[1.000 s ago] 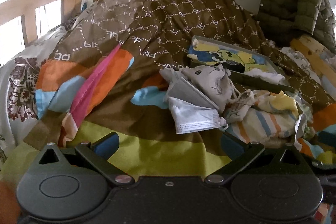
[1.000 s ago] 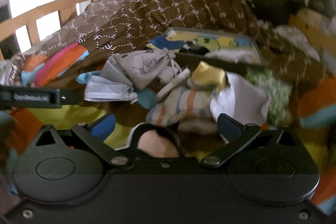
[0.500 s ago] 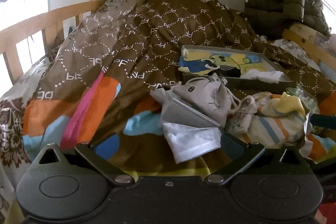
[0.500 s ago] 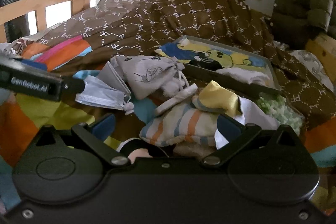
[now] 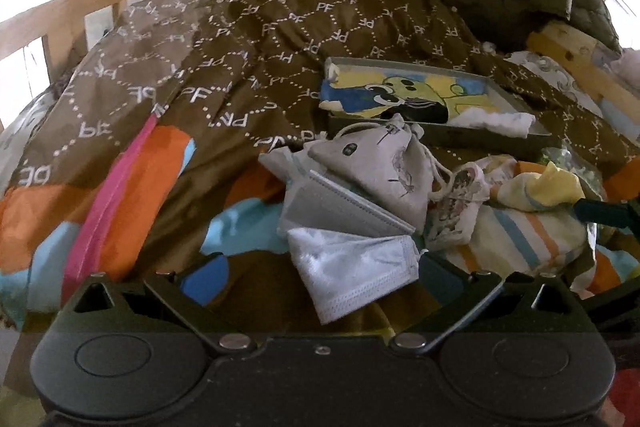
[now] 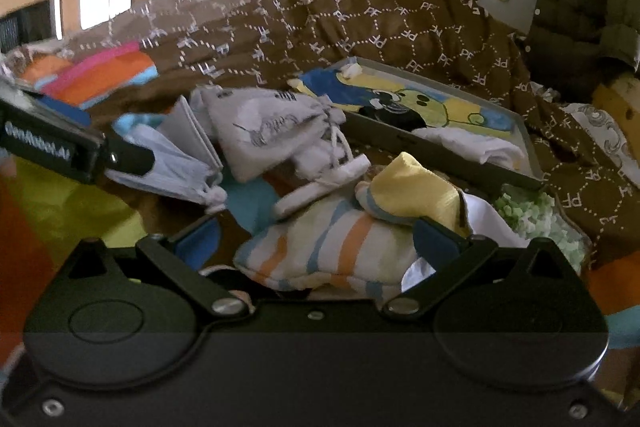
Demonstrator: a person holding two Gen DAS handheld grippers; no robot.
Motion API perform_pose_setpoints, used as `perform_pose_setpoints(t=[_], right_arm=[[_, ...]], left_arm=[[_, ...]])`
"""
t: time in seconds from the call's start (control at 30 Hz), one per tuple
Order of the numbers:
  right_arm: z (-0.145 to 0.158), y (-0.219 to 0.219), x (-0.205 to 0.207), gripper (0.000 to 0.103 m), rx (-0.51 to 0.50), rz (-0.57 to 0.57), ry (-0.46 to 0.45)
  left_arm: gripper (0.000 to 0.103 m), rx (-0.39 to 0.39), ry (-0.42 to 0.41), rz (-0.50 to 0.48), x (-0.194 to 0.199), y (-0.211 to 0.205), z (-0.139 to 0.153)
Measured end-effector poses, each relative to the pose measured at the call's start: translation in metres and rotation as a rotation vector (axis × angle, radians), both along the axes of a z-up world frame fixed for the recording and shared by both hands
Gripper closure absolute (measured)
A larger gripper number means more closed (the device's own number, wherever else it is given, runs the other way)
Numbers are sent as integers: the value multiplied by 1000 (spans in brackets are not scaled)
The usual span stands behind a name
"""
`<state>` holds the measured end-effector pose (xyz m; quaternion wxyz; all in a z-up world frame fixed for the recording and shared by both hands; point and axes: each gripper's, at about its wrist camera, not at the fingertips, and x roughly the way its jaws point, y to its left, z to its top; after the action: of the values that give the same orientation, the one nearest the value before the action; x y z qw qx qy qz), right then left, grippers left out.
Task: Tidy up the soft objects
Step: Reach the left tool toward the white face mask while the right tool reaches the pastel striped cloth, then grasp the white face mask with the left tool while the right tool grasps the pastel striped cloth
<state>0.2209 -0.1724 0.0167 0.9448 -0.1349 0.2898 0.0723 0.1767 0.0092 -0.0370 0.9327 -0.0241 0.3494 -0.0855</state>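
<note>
Cloth throughout, so we expect nothing here to resist a grip: everything on the bed should be light, limp and apt to sag or slide when lifted.

Largest is the striped pouch, cream with orange and blue bands and plump-looking; we would pinch a fold at its upper edge, not try to span its bulk. It lies right in front of the right claw, whose jaws stand wide apart and hold nothing.

Next, the grey bag, printed with small drawings and closed by a white drawstring (the cord may snag its neighbours); its gathered neck seems the safest hold.

Then the masks, a grey one overlapping a pale one, thin and slippery; an edge or ear loop would do. They sit between the spread, empty jaws of the left claw.

Smallest, the yellow sock rests on the pouch. The tray lies just behind the pile.
</note>
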Motion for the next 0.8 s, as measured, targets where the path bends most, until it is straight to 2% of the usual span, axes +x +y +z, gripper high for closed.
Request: perform_pose_setpoints(t=[0.2, 0.3, 0.53, 0.6, 0.73, 0.8], right_arm=[[-10, 0, 10, 7, -52, -11, -1], [-12, 3, 11, 10, -70, -8, 1], [-30, 15, 15, 32, -167, -19, 41], [-33, 18, 15, 34, -193, -23, 40], [-34, 20, 15, 42, -201, -33, 41], [-36, 20, 15, 44, -208, -36, 45]], left_arm=[[5, -4, 4, -32, 6, -2, -5], [10, -11, 14, -49, 9, -4, -8], [27, -29, 41, -73, 11, -4, -13], [33, -36, 43, -73, 11, -4, -14], [54, -57, 69, -79, 11, -3, -14], [61, -80, 80, -78, 11, -2, -14]])
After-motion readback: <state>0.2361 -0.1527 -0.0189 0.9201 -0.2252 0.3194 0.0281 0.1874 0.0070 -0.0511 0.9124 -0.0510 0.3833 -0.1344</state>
